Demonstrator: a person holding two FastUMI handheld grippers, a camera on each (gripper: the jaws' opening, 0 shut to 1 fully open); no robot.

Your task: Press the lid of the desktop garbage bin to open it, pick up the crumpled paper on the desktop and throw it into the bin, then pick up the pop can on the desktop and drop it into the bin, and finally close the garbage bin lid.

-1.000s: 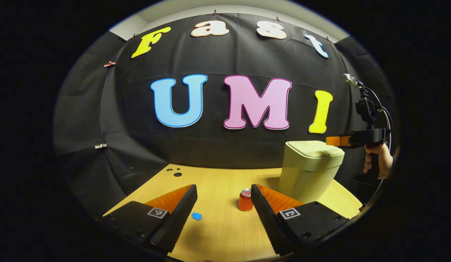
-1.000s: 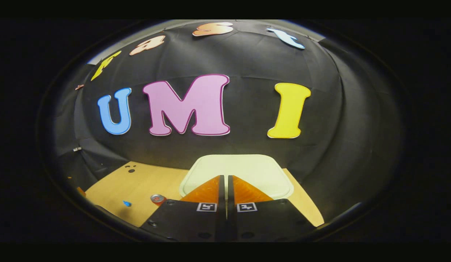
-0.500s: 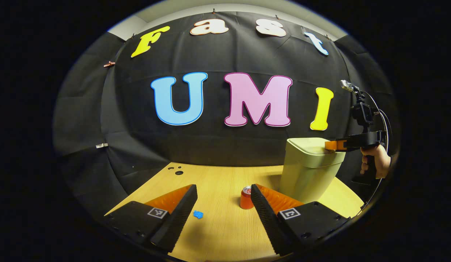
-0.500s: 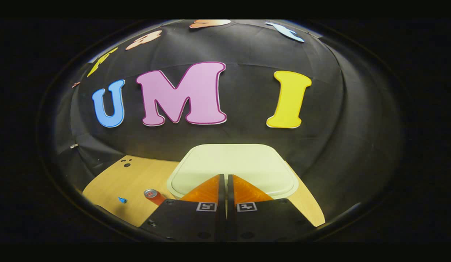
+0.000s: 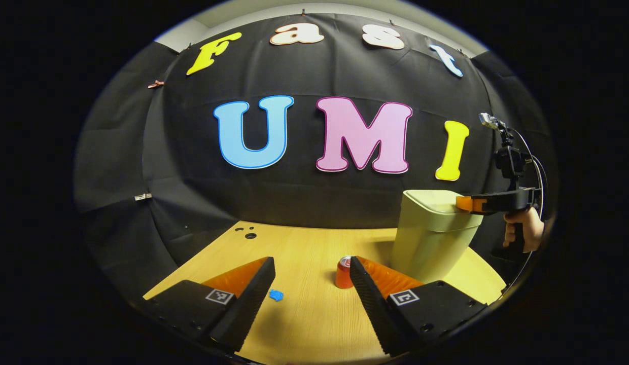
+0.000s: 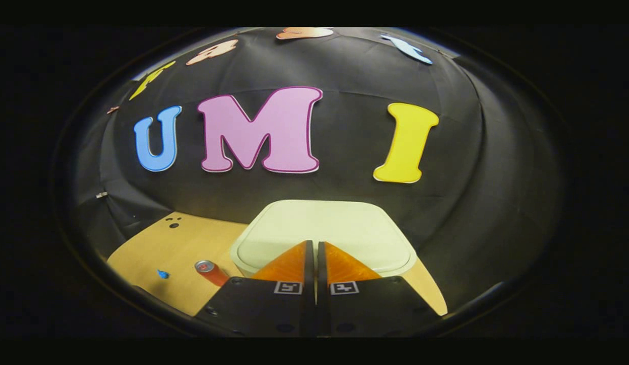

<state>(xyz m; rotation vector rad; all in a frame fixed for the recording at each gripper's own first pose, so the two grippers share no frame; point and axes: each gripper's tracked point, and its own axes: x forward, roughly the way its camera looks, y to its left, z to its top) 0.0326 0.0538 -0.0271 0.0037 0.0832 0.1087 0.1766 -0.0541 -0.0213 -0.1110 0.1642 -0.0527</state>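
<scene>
Resting with its tips on the near edge of the bin's lid (image 6: 322,230), the right gripper (image 6: 312,248) is seen with its two fingers pressed together and nothing between them; in the left gripper view the same gripper (image 5: 466,204) is seen from the side, held by a hand (image 5: 520,230) at the far right, its tip touching the lid's right edge. Compared with a second ago, it has been lowered from above the bin (image 5: 431,235) onto the lid, and little change is seen over the last half second. Whether the lid has been pushed in at all cannot be told; it appears flat and closed. The left gripper (image 5: 312,271) is held above the wooden table (image 5: 304,324) with its fingers spread wide and empty, much as before. The pop can (image 5: 343,272) is seen upright just beside the right finger, left of the bin, and the crumpled paper (image 5: 276,295), small and blue, lies on the table by the left finger.
</scene>
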